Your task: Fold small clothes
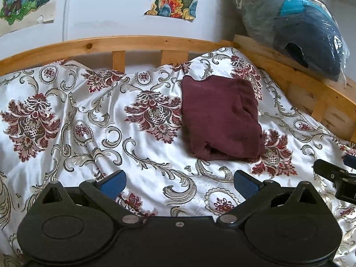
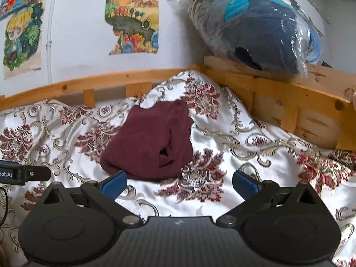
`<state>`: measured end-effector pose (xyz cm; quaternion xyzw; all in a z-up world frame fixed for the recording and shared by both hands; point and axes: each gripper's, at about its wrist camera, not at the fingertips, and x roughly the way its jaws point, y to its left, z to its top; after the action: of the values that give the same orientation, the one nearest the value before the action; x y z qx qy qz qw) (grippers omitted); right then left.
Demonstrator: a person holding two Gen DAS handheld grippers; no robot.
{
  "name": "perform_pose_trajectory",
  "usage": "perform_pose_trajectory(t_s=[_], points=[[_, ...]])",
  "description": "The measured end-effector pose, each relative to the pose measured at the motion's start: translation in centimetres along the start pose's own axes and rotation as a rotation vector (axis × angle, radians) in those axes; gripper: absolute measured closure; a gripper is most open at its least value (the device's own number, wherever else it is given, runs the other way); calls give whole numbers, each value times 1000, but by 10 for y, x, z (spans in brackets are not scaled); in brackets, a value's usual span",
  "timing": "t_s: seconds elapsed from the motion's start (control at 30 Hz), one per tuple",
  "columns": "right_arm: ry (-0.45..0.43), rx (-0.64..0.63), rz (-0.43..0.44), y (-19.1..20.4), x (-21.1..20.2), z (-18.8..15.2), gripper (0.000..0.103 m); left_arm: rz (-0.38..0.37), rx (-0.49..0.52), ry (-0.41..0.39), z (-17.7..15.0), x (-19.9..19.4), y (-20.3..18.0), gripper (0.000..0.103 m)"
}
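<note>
Nearest in each wrist view, both tools are seen with fingers spread wide and nothing held: the left gripper [image 1: 179, 183] over bare patterned bedspread [image 1: 66, 115], the right gripper [image 2: 179, 182] just short of the maroon garment [image 2: 149, 146]; the garment is laid on the bedspread as a compact, roughly squared bundle, near the corner of the wooden bed rail [image 1: 138, 42]. The fold is judged to be essentially made; if it is to be tidied, the loose mouth of cloth at the near right edge is best tucked or pressed flat, the slippery satin beneath being kept from dragging along.

From the left view the bundle's flat top and squared left edge are shown, and the right tool's tip is caught at the frame's right; from the right view the dark gaping pocket in the near edge is revealed far more plainly. Farthest back, a plastic-wrapped blue bundle [image 2: 262, 29] is seen resting on the rail, and drawings [image 2: 131, 20] on the wall.
</note>
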<state>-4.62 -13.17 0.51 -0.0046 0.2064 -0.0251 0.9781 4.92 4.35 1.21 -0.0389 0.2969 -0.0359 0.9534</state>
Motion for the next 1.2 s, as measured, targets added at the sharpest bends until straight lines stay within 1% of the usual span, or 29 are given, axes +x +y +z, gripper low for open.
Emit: perform_pose_trajectory(t_s=[0.17, 0.3, 0.5, 0.73, 0.9, 1.2], points=[[23, 13, -10, 1, 8, -2, 0, 14, 6, 11, -1, 7, 1, 1], [16, 4, -2, 4, 10, -4, 0, 18, 16, 15, -3, 9, 0, 1], [31, 2, 6, 6, 15, -7, 0, 27, 28, 18, -3, 11, -1, 1], [33, 12, 7, 4, 15, -9, 0, 35, 29, 17, -3, 12, 0, 1], [41, 9, 6, 5, 16, -9, 0, 44, 43, 31, -4, 14, -1, 1], [36, 10, 16, 5, 14, -9, 0, 46, 65, 20, -5, 12, -5, 1]])
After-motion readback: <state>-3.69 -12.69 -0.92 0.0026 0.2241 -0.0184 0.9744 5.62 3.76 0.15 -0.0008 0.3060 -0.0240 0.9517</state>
